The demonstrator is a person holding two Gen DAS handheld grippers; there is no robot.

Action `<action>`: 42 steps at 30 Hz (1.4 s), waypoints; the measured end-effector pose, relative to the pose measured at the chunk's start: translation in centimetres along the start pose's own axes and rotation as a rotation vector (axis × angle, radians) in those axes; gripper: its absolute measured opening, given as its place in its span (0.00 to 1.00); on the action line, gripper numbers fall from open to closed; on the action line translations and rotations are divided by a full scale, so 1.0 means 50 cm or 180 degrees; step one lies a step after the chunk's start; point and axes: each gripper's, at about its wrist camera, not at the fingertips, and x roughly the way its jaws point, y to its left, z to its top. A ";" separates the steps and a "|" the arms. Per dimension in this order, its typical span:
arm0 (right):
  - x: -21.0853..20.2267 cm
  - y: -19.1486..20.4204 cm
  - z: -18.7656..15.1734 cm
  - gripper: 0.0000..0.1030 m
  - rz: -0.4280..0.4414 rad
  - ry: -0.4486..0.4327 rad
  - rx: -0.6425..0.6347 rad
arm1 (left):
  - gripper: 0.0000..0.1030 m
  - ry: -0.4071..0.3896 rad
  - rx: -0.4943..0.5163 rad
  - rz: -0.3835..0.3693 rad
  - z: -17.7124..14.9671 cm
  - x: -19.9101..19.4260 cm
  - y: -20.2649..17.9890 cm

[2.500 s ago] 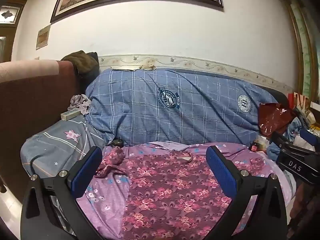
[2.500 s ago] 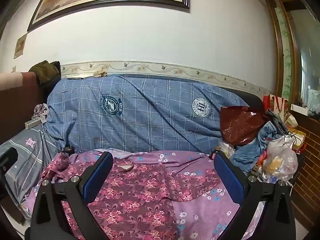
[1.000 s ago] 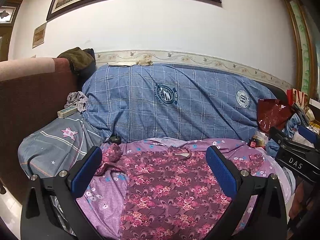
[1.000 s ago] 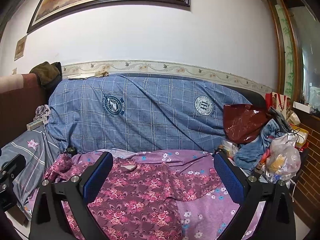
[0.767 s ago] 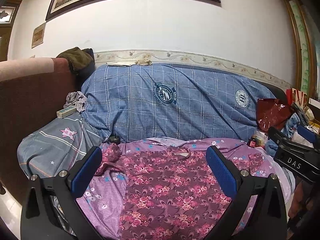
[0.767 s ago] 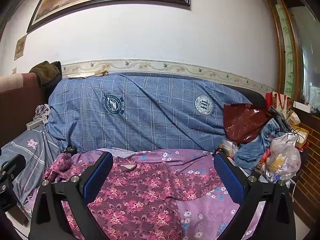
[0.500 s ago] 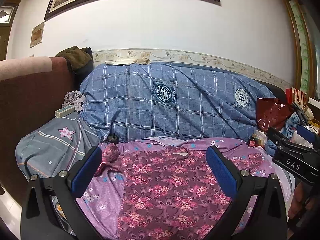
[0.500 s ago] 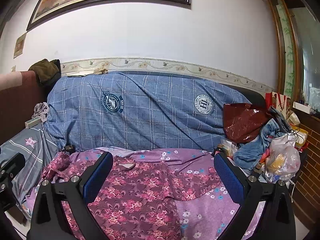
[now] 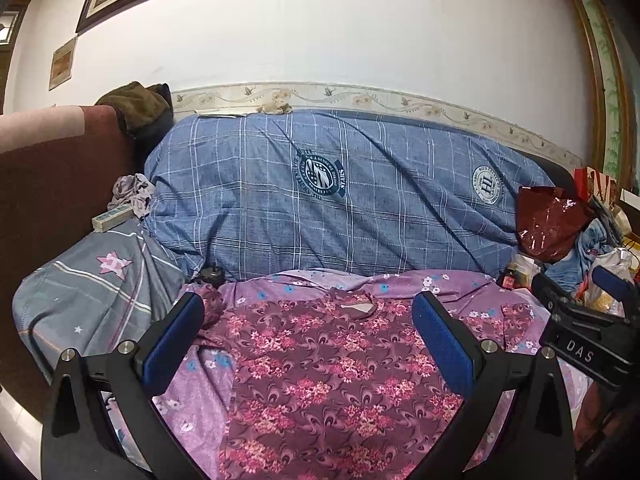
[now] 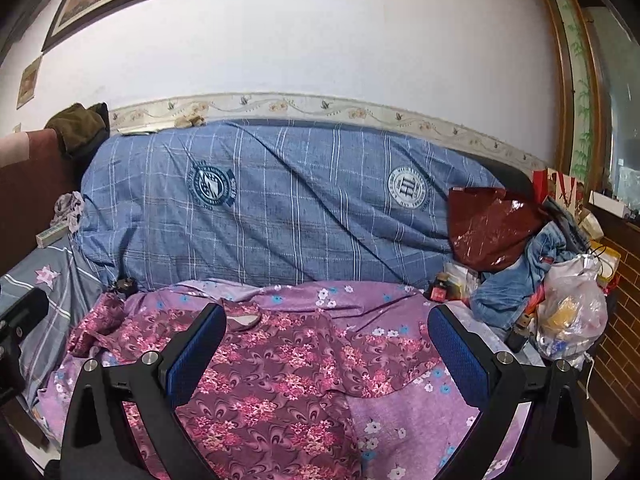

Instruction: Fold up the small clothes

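A dark maroon floral shirt (image 9: 320,368) lies spread flat on a lilac flowered sheet (image 9: 404,284) over the sofa seat, collar toward the backrest. Its left sleeve (image 9: 210,300) is bunched near the seat's left end; the right sleeve (image 10: 384,364) spreads out flat. My left gripper (image 9: 306,336) hovers open above the shirt's chest, nothing between its blue pads. My right gripper (image 10: 326,344) also stands open over the shirt (image 10: 280,380), holding nothing. The right gripper's body (image 9: 584,344) shows at the right edge of the left wrist view.
A blue plaid quilt (image 9: 340,200) covers the sofa backrest. A grey pillow (image 9: 88,288) lies at the left by the brown armrest (image 9: 48,176). At the right end pile a red plastic bag (image 10: 488,232), denim clothing (image 10: 520,280) and a clear bag (image 10: 572,312).
Both views have drifted slightly, with the sofa and shirt sitting a little lower and nearer. Both grippers stay open and empty; the shirt has not moved.
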 end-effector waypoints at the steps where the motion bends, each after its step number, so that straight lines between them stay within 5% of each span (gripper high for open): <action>1: 0.015 -0.002 -0.004 0.99 -0.0008 0.0034 0.0002 | 1.00 0.0019 0.0005 0.0011 -0.001 0.022 -0.004; 8: 0.134 -0.019 -0.033 0.98 -0.0189 0.0345 0.0025 | 1.00 0.0336 -0.0105 -0.0050 -0.020 0.149 -0.023; 26: 0.145 0.011 -0.026 0.98 -0.0185 0.0347 -0.0040 | 1.00 0.0218 -0.0142 -0.0072 -0.007 0.146 -0.010; 33: 0.205 0.010 -0.053 0.99 -0.0229 0.0452 -0.0102 | 1.00 0.0343 -0.0112 0.0034 -0.037 0.244 -0.007; 37: 0.307 -0.072 -0.090 0.97 -0.0057 0.0688 0.0171 | 1.00 0.0849 -0.0326 0.0102 -0.097 0.410 0.031; 42: 0.460 -0.348 -0.177 0.84 -0.0374 0.1094 0.1270 | 1.00 0.1183 -0.0300 0.0422 -0.187 0.520 0.077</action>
